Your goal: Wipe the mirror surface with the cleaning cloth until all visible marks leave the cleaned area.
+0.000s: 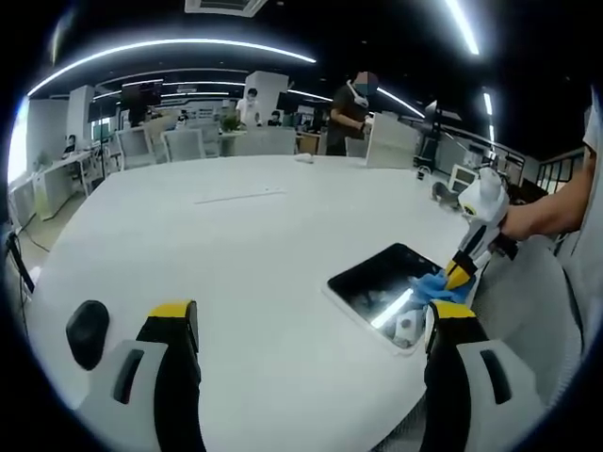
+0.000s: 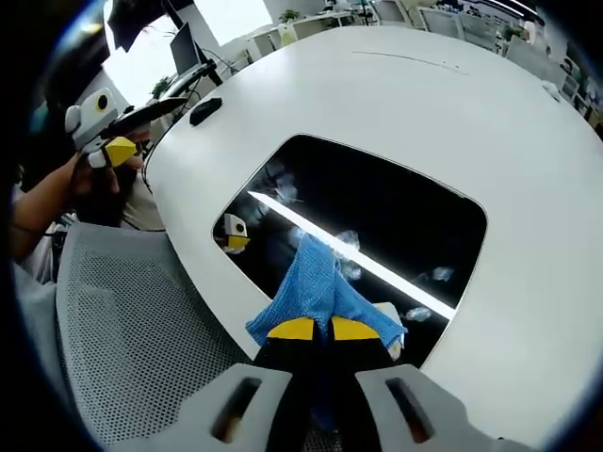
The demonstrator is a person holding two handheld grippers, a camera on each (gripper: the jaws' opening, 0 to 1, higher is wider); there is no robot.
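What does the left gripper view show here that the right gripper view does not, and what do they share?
Left gripper view alone: people standing at the far desks, office chairs, and the left tongs open over bare table.

Right gripper view alone: pale smudges on the glass, a mesh chair beside the table, and the right tongs shut on the cloth.

Both: the dark mirror lying flat near the table edge, with the blue cloth on it, and a black mouse.

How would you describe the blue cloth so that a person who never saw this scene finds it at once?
Start at the big white table, then find the dark mirror lying flat near its edge. The cloth rests on the mirror's near side, pinched in the right tool. It is the one soft, bright blue thing among the pale smears on the glass.
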